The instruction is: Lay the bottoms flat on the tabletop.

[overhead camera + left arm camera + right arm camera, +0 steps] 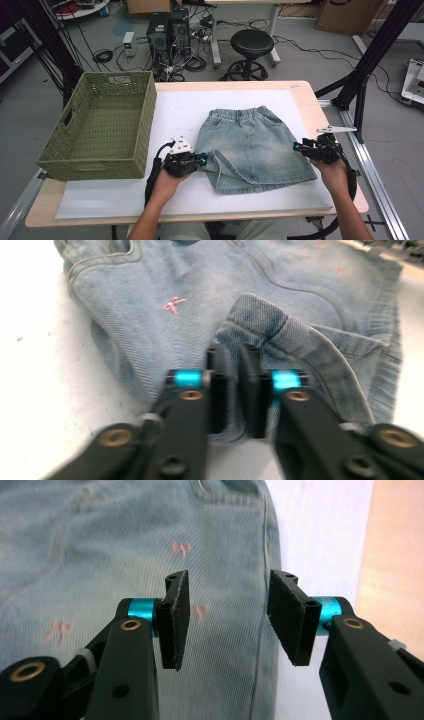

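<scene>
Gripping the denim skirt (252, 150) at both side edges for a fold
High view: the skirt lies flat mid-desk on the white mat (100, 200), nearer the right edge, the woven basket (100, 125) at the left edge; left gripper (202, 159) and right gripper (298, 146) flank it. Left gripper view: jaws nearly together, pinching the turned-up hem flap (260, 322); take both layers deep. Right gripper view: the right gripper (227, 615) is released, jaws straddling the side seam (262, 630); lower onto it before clenching
</scene>
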The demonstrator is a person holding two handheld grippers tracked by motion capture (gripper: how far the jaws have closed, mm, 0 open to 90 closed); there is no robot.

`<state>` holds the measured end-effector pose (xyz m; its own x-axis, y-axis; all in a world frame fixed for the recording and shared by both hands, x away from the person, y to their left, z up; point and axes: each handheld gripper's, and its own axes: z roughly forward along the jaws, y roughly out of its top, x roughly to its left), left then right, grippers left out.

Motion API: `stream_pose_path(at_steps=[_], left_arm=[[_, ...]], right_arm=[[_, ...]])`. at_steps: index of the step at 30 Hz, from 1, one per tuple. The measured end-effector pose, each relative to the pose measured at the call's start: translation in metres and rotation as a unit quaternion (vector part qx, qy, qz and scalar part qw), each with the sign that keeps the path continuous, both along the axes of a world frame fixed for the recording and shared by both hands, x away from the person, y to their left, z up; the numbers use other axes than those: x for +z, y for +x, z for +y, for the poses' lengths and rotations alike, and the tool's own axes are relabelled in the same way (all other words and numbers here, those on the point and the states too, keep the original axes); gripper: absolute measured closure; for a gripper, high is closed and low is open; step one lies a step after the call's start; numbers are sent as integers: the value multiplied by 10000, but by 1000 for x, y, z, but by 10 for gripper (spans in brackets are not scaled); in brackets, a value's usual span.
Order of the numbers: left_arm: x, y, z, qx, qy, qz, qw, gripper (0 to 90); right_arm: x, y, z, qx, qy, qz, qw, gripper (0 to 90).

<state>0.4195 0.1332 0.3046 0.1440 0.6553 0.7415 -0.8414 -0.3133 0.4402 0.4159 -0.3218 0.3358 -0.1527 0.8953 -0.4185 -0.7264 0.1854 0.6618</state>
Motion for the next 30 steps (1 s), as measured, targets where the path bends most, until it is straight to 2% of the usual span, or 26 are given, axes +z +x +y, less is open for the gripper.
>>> stream_pose_path(at_steps=[1, 3, 5, 6, 8, 9, 11, 13, 14, 15, 16, 18, 19, 21, 26, 29, 30], left_arm=[[-2, -2, 1, -73, -3, 23, 10000, 685], [-7, -7, 3, -219, -52, -102, 9997, 578], [-8, -13, 0, -294, -64, -241, 9993, 557], [-6, -15, -4, -344, -51, -269, 9990, 520], [-1, -18, -14, -422, -20, -290, 9987, 510], [3, -19, -21, -376, 41, -252, 9990, 504], [11, -14, -34, -269, 139, -25, 9995, 466], [18, -6, -43, -55, 121, 126, 9998, 466], [20, -2, -45, -26, 69, 237, 9997, 469], [21, 1, -46, 17, 51, 299, 9995, 487], [20, 3, -46, 68, 80, 280, 9996, 555], [15, 5, -45, 148, 135, 141, 9997, 787], [13, 4, -42, 141, 163, 123, 9997, 814], [7, 2, -36, 96, 207, 28, 9997, 831], [-14, -4, -14, -196, 253, -176, 9993, 832], [-31, -6, 0, -178, 390, -267, 9987, 836], [-37, -5, 5, -140, 404, -286, 9987, 843]], right_arm=[[-3, 2, 0, -59, -19, 36, 10000, 519], [-10, 8, 1, -151, -59, 85, 9998, 519], [-11, 9, 0, -161, -41, 113, 9998, 519], [-12, 11, -1, -157, -27, 155, 9998, 517], [-13, 13, -2, -118, 13, 171, 9998, 515], [-13, 14, -2, -109, 9, 174, 9998, 515], [-14, 14, -1, -123, -38, 185, 9997, 514], [-14, 13, -1, -114, -35, 183, 9998, 514], [-13, 13, -1, -110, -40, 180, 9998, 514], [-13, 13, -2, -106, -44, 172, 9998, 514], [-13, 13, -2, -99, -48, 190, 9998, 514], [-12, 14, -3, -98, -44, 183, 9998, 514], [-12, 14, -4, -103, -45, 201, 9997, 514], [-12, 15, -6, -99, -24, 222, 9997, 514], [-13, 16, -4, -113, -39, 216, 9997, 514], [-14, 16, -3, -134, -22, 217, 9997, 514], [-14, 17, -2, -220, -15, 243, 9995, 516]])
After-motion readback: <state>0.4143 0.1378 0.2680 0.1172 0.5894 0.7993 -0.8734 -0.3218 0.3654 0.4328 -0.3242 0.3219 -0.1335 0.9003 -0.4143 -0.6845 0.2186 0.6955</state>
